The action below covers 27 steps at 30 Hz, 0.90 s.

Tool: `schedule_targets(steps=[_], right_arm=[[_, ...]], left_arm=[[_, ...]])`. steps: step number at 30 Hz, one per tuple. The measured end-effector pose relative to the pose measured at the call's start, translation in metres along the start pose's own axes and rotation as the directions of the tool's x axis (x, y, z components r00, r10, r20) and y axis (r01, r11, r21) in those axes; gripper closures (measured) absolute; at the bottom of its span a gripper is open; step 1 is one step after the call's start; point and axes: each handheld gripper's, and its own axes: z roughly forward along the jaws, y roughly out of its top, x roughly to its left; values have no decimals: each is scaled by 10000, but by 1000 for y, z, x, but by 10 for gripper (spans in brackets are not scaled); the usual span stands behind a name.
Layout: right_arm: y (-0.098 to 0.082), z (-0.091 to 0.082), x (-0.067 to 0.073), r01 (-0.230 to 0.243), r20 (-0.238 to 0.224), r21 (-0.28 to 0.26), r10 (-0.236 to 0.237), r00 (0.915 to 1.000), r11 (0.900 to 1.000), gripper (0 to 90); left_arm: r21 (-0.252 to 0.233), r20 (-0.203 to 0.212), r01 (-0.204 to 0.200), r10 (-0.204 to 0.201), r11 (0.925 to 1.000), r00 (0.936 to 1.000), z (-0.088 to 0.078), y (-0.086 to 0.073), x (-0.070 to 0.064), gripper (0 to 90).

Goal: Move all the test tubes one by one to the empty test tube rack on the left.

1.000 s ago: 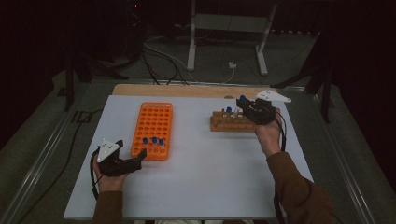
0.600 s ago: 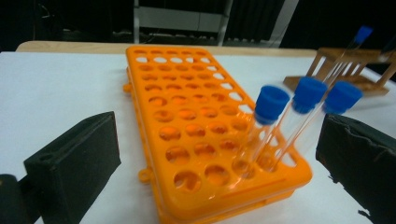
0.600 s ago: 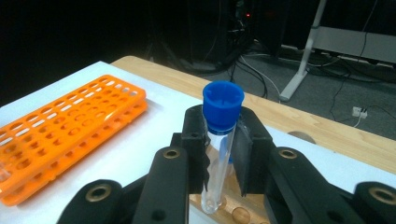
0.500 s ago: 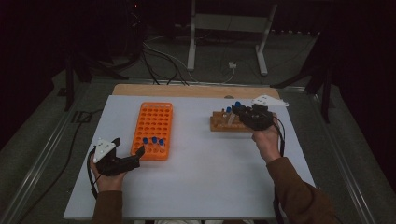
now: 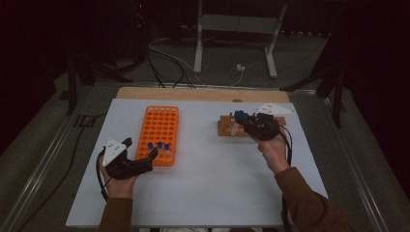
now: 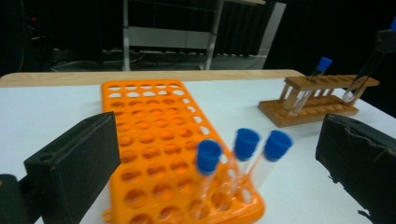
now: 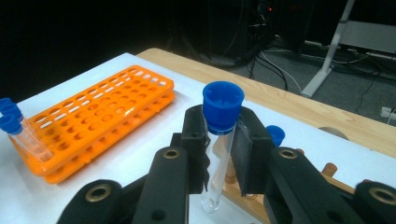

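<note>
From the high view, we are holding the right gripper [image 5: 247,122] over the wooden rack [image 5: 227,128] and the left gripper [image 5: 145,158] beside the orange rack [image 5: 159,130] on the white table [image 5: 208,183]. In the left gripper view, we are keeping its jaws wide apart and empty, framing three blue-capped tubes [image 6: 243,158]. In the right gripper view, we are clamping the jaws on a capped test tube [image 7: 219,140], upright above the wooden rack [image 7: 243,196].

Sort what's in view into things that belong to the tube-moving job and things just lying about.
In the job:
- right gripper, shut on a blue-capped tube
- wooden rack
- orange rack with three capped tubes
- left gripper, open

Lying about:
- cables on the floor
- metal stand
</note>
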Motion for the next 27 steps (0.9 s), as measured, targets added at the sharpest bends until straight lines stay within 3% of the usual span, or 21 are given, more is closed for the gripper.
schedule_targets(steps=[8, 17, 27], right_arm=[[2, -2, 6, 179, -192, 342, -173, 9997, 9993, 763], [5, 1, 17, 325, -563, 426, -301, 9980, 9986, 762], [9, 7, 37, 554, -1285, 694, -462, 9906, 9960, 762]], left_arm=[[79, 722, -530, 523, 9986, 9960, 16, 13, -29, 8], [-25, 1471, -1080, 1072, 9941, 9833, 37, 27, -62, 9], [224, 2019, -1239, 1169, 9920, 9724, 62, 27, -92, 43]])
